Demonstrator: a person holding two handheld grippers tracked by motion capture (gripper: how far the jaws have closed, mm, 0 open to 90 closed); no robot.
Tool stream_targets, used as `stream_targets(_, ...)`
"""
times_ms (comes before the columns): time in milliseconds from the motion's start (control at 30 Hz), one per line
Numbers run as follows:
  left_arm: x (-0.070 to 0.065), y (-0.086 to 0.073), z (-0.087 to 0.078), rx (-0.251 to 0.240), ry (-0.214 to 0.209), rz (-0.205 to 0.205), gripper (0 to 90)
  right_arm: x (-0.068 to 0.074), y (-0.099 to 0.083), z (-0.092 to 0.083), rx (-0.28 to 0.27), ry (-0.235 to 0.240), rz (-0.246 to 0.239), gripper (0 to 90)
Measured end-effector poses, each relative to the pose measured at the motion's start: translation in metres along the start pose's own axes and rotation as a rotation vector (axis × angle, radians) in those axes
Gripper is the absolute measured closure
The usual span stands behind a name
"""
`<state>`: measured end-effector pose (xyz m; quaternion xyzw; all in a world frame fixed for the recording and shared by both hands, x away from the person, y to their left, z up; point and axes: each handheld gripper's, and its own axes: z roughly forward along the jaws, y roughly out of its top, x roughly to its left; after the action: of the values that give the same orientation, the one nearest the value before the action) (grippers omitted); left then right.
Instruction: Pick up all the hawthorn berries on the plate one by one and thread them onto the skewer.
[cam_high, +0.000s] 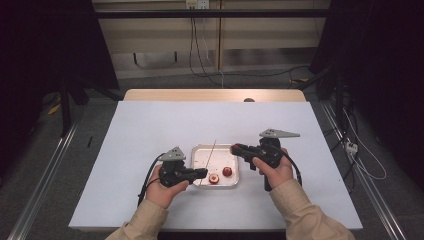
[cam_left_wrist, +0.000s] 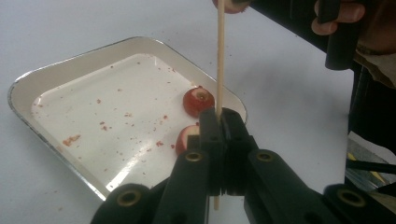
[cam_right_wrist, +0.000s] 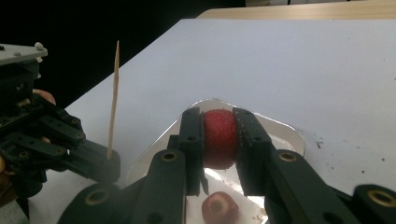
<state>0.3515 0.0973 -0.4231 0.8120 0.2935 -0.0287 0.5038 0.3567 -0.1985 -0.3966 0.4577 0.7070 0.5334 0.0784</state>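
Two things must meet: the thin wooden skewer, clamped near its lower end in the left gripper, stands almost upright with its sharp tip up. The round red fruit piece, squeezed between the fingers of the right gripper, hangs over the white metal tray, beside and near the tip.

High view looks down; both tool views share the tray close up.

Three red fruit pieces: two in one tray beside the left gripper, one in the right gripper's jaws, apparently; one skewer.
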Motion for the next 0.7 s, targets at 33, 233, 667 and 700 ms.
stream_targets(33,0.0,0.0,0.0,-0.001,-0.001,0.0,89.2,0.0,0.001,0.0,-0.006,0.0,0.001,74.6)
stream_targets(233,-0.004,-0.001,0.005,0.003,-0.011,0.0,89.2,0.002,0.007,-0.003,-0.022,-0.009,-0.002,74.6)
stream_targets(667,-0.012,0.0,0.015,0.044,-0.043,0.03,89.2,0.006,0.029,-0.007,-0.087,-0.022,0.018,74.7)
stream_targets(700,-0.013,0.0,0.017,0.043,-0.047,0.024,89.2,0.007,0.03,-0.007,-0.092,-0.018,0.025,74.7)
